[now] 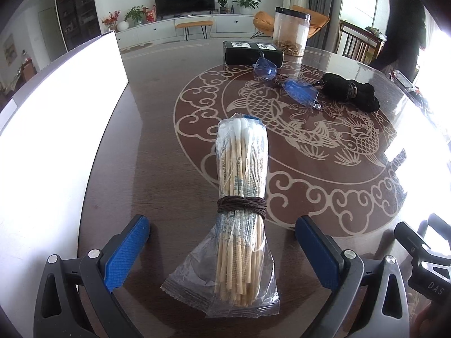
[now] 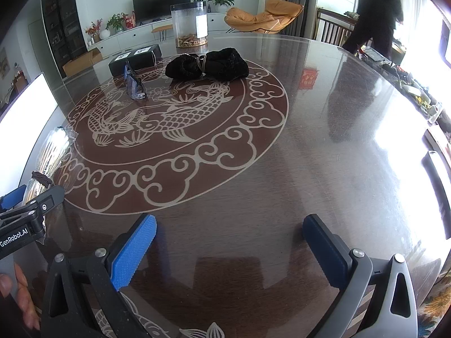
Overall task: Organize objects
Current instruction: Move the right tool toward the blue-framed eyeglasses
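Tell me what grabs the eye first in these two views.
The bundle of cotton swabs, bagged in clear plastic and tied with dark cord, lies right between the open fingers of the left gripper. Beyond it, the table shows a pale fish-and-cloud medallion, with blue-lensed glasses and a black bundle on its far part. The right gripper is open over bare tabletop.

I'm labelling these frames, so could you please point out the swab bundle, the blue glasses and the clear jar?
swab bundle (image 1: 241, 202), left wrist view, on its brown cord wrap.
blue glasses (image 1: 300, 90), left wrist view, on the nearer lens.
clear jar (image 2: 188, 24), right wrist view, on its side wall.
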`<action>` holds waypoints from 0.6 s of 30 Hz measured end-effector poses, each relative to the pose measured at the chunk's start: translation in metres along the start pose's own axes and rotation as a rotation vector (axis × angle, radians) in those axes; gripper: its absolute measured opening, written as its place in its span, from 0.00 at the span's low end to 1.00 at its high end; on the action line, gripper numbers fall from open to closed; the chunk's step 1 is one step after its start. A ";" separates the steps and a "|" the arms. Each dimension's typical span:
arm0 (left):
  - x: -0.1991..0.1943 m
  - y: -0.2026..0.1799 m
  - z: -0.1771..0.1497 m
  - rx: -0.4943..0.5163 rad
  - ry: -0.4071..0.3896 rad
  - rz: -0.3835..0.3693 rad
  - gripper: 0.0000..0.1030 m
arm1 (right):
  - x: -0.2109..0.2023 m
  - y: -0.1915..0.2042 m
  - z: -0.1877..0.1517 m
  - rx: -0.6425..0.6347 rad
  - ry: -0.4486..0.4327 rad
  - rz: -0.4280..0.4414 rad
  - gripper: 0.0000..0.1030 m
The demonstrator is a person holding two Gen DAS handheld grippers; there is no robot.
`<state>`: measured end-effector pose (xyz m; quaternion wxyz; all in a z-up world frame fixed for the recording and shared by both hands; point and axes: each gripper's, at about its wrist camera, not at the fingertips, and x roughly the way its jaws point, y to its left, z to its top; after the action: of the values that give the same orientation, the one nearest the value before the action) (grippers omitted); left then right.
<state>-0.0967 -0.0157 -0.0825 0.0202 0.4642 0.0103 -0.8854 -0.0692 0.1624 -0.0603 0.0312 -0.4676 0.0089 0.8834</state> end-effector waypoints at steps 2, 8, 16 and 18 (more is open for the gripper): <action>0.000 -0.001 0.000 0.000 -0.001 0.001 1.00 | 0.000 0.000 0.000 0.001 0.000 0.002 1.00; -0.002 0.000 -0.002 -0.002 -0.002 0.001 1.00 | 0.001 -0.001 0.003 -0.004 0.002 0.008 1.00; -0.002 -0.002 -0.001 0.000 -0.003 0.001 1.00 | 0.004 0.039 0.087 -0.250 -0.065 0.229 0.97; -0.002 -0.002 -0.001 0.001 -0.003 0.001 1.00 | 0.011 0.066 0.124 -0.327 -0.087 0.289 0.97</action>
<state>-0.0945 -0.0135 -0.0812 0.0206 0.4631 0.0097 -0.8860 -0.1823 0.1029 -0.0004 -0.1715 -0.4217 -0.0688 0.8877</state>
